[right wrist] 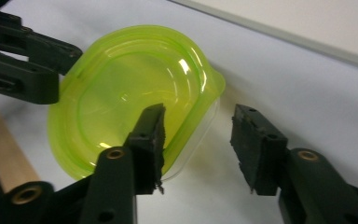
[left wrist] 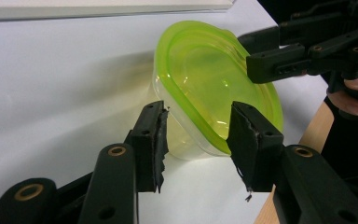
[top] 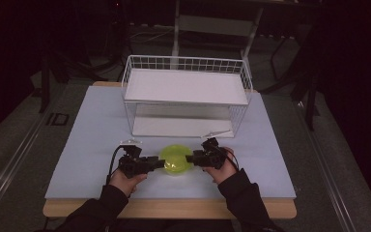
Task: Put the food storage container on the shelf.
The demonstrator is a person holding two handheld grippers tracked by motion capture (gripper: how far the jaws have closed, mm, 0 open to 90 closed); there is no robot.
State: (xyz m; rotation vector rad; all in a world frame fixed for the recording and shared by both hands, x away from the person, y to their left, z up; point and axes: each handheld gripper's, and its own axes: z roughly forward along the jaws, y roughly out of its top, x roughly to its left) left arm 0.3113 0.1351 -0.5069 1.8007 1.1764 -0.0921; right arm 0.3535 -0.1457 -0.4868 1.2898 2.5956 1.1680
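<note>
A clear plastic container with a lime-green lid [top: 175, 159] lies near the front of the pale table [top: 92, 140], tilted on its side. My left gripper [top: 160, 164] reaches it from the left. In the left gripper view its two pads [left wrist: 154, 140] press on the container's [left wrist: 205, 88] near end, one on the clear wall and one on the lid rim. My right gripper [top: 189, 158] comes from the right. In the right gripper view its jaws [right wrist: 199, 114] straddle the container's [right wrist: 121, 93] rim, one pad over the lid and the other standing clear of the wall.
A white wire basket shelf [top: 186, 92] stands behind the container at the table's middle back. The table's wooden front edge [top: 174, 209] runs just below both hands. Dark floor and stands surround the table.
</note>
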